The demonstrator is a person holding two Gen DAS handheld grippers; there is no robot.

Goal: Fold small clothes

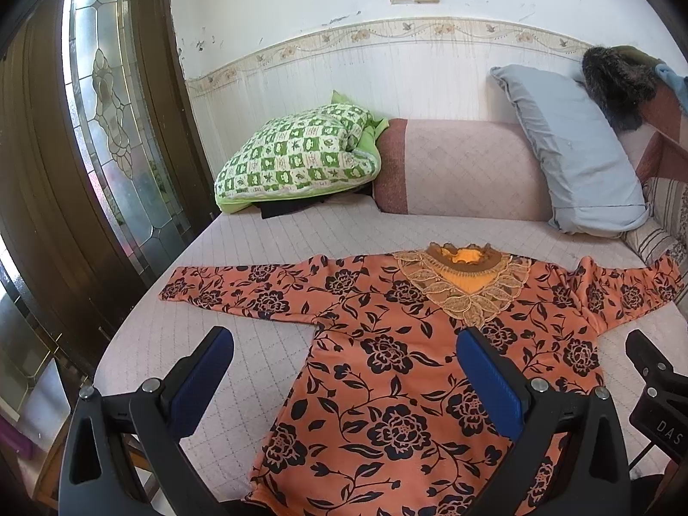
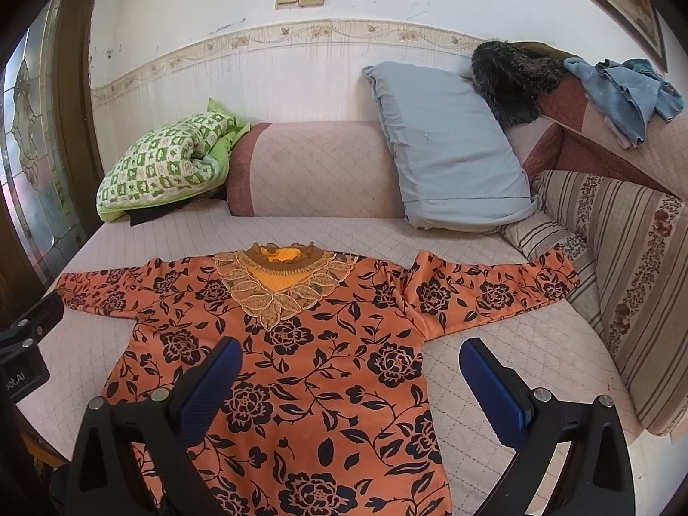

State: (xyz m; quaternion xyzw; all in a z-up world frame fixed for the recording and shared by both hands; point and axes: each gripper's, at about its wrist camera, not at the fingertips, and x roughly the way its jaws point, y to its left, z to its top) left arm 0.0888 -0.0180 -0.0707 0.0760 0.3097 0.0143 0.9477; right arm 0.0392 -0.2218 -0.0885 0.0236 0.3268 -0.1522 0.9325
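Orange blouse (image 1: 387,370) lay flat and face up on the quilted pink daybed (image 1: 241,370), collar pointing away from me toward the bolster (image 1: 464,167), hem toward my end, body's long axis running straight fore-aft; both sleeves spread out sideways, right cuff reaching the striped cushion (image 2: 636,266). It was orange with a black rose and vine print, gold lace bib around a brown ruffled neck, unfolded, only light wrinkles near the right shoulder. My left gripper (image 1: 344,380) hovered low over the blouse's left edge, jaws wide apart, nothing in them, one blue pad over bare mattress and the other over the fabric. My right gripper (image 2: 348,382) sat the same way over the right side, jaws spread, empty. Green checked quilt (image 1: 296,155) and grey pillow (image 2: 447,150) sat at the far end, well clear of the blouse
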